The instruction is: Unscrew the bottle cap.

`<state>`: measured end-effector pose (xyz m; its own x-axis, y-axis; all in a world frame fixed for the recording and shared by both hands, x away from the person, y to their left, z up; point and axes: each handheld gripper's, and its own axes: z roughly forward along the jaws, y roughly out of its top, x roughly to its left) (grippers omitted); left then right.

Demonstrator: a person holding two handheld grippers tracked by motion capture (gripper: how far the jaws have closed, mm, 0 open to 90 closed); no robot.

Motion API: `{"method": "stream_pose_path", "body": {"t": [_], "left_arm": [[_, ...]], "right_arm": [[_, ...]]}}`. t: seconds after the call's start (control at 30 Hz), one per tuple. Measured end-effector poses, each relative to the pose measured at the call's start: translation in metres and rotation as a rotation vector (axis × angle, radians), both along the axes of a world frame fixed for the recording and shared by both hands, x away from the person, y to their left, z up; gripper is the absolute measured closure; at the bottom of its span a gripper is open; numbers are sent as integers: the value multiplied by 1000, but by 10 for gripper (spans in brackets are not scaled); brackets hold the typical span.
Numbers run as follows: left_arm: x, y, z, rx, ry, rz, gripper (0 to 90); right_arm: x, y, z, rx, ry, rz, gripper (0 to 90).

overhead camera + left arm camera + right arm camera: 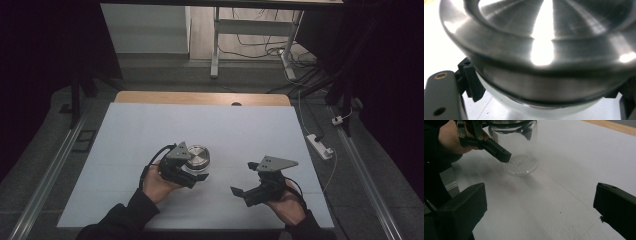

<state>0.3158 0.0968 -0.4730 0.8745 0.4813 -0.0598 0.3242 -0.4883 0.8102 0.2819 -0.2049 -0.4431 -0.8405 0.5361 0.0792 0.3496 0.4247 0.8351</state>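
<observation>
A clear glass jar [196, 167] with a brushed metal lid [197, 156] stands upright on the white sheet, left of the middle. My left gripper [192, 175] is shut on the jar's glass just below the lid. In the left gripper view the lid [541, 37] looms close, with the glass [529, 108] beneath it between the black pads [472, 83]. My right gripper [244, 178] is off to the right of the jar, open and holding nothing. The right gripper view looks past its own wide-apart jaws [540, 200] at the jar [521, 150] and a finger [499, 151] of the left gripper.
A white sheet [200, 125] covers the table, with a strip of bare wood [200, 98] at the far edge. A faint red mark [507, 187] lies on the sheet near the jar. A power strip [320, 145] lies on the floor to the right.
</observation>
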Motion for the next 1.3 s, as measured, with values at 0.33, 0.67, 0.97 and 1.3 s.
{"method": "stream_pose_path", "body": {"t": [0.33,0.67,0.97,1.3], "left_arm": [[0,0,0,-2,-1,0,154],[0,0,1,-5,2,-6,154],[-1,-1,1,-9,5,-8,154],[-1,-2,0,-1,7,-7,154]], "right_arm": [[11,21,9,0,-2,6,0],[19,44,18,-41,-21,52,0],[28,68,26,-34,-27,70,0],[38,95,25,-26,-23,75,0]]}}
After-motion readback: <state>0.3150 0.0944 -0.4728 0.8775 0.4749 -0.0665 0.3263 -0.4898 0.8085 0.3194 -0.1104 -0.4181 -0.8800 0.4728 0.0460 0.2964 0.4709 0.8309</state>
